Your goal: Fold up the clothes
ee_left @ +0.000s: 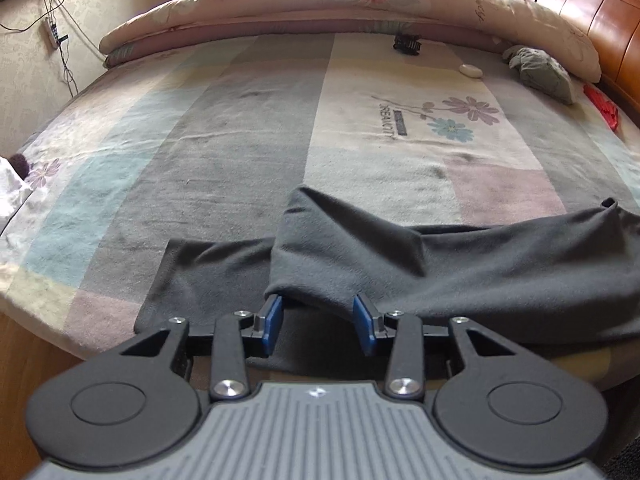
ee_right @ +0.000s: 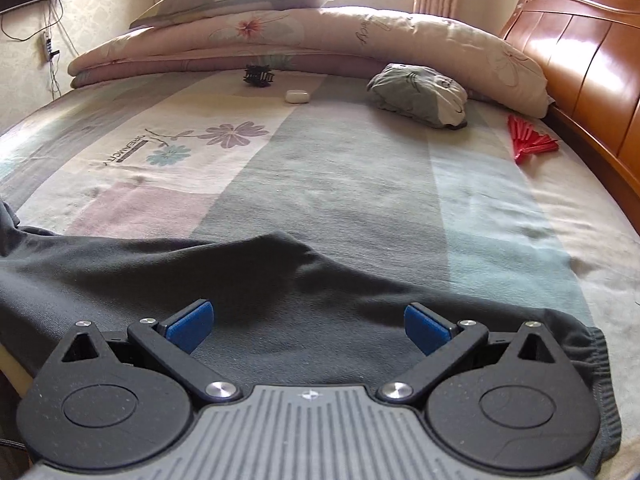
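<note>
So the dark pants [ee_left: 460, 272] lie rumpled along the bed [ee_left: 240, 140] edge. Both my left gripper [ee_left: 318, 320] and right gripper [ee_right: 310, 326] are spread, holding nothing. Soft, floppy fleece; I'd grab the waistband [ee_right: 596, 360] hem.

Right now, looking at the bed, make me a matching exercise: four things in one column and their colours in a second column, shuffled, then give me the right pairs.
Things:
1. garment lying across the near edge of the bed
2. folding fan near the headboard
3. small case on the bedspread
4. hair clip by the folded quilt

Colours:
A. white
B. dark grey
C. black
D. red

Pairs: 1-B, 2-D, 3-A, 4-C
</note>
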Demonstrator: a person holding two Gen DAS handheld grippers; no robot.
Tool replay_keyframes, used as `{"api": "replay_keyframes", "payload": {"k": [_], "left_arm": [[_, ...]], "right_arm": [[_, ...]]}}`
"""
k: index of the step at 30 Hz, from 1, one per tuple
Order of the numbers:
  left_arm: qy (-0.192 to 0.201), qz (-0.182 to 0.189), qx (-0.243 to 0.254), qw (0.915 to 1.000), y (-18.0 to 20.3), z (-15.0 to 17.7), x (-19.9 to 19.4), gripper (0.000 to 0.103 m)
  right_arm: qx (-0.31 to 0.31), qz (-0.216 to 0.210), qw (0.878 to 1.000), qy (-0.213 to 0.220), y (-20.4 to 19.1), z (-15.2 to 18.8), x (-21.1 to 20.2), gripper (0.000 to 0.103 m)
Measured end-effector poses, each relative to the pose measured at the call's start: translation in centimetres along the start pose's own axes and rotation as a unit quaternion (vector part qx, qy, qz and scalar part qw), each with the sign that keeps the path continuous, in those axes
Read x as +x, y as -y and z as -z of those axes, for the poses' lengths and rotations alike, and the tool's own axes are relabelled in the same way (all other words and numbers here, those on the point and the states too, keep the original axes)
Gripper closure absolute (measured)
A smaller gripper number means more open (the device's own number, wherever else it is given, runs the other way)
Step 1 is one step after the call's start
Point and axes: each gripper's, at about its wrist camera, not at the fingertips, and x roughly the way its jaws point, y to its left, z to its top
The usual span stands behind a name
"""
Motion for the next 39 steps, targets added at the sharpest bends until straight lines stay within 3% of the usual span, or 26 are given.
{"api": "replay_keyframes", "payload": {"k": [4, 8, 12, 16, 20, 25, 27, 29, 32, 35, 39], "left_arm": [[-0.010, -0.051, -0.006, 0.9986, -1.7, 0.4, -0.3, 0.055], [0.013, -0.043, -0.001, 0.9990, -1.2, -1.2, -0.9, 0.054], [0.036, 0.033, 0.039, 0.9981, 3.1, -3.9, 0.0, 0.047], [0.046, 0.124, 0.090, 0.9872, 9.0, -6.3, 2.2, 0.045], [0.044, 0.218, 0.144, 0.9644, 15.6, -7.9, 4.6, 0.045], [0.017, 0.322, 0.164, 0.9322, 22.0, -7.2, 6.6, 0.045], [0.007, 0.337, 0.167, 0.9266, 23.2, -6.7, 7.3, 0.045], [-0.013, 0.351, 0.151, 0.9241, 23.4, -6.2, 8.7, 0.045], [-0.037, 0.367, 0.120, 0.9218, 23.0, -5.4, 10.8, 0.047], [-0.040, 0.383, 0.110, 0.9163, 22.0, -6.0, 10.9, 0.045], [-0.019, 0.390, 0.114, 0.9135, 22.6, -7.9, 10.0, 0.046]], "right_arm": [[-0.007, -0.009, 1.000, -0.006, -0.9, -0.9, 2.1, 0.000], [-0.007, -0.008, 1.000, -0.009, -1.3, -1.9, 4.0, 0.000], [-0.012, 0.019, 0.999, -0.030, -0.5, -0.9, 5.8, 0.000], [0.021, 0.034, 0.998, -0.047, 2.0, 0.3, 5.7, 0.000], [0.019, 0.038, 0.999, -0.026, 2.3, -0.5, 4.4, 0.000], [0.014, -0.012, 1.000, -0.009, 1.6, -2.4, 5.6, 0.000], [0.001, -0.009, 1.000, -0.017, 1.2, -2.7, 7.0, 0.000], [-0.016, 0.029, 0.999, -0.029, 1.5, -2.3, 8.3, 0.000], [0.008, 0.050, 0.999, -0.021, 3.5, -1.7, 8.1, 0.000], [0.020, 0.069, 0.997, -0.024, 4.5, -1.2, 6.8, 0.000], [0.020, 0.056, 0.998, -0.020, 4.1, 0.0, 4.8, 0.000]]}}
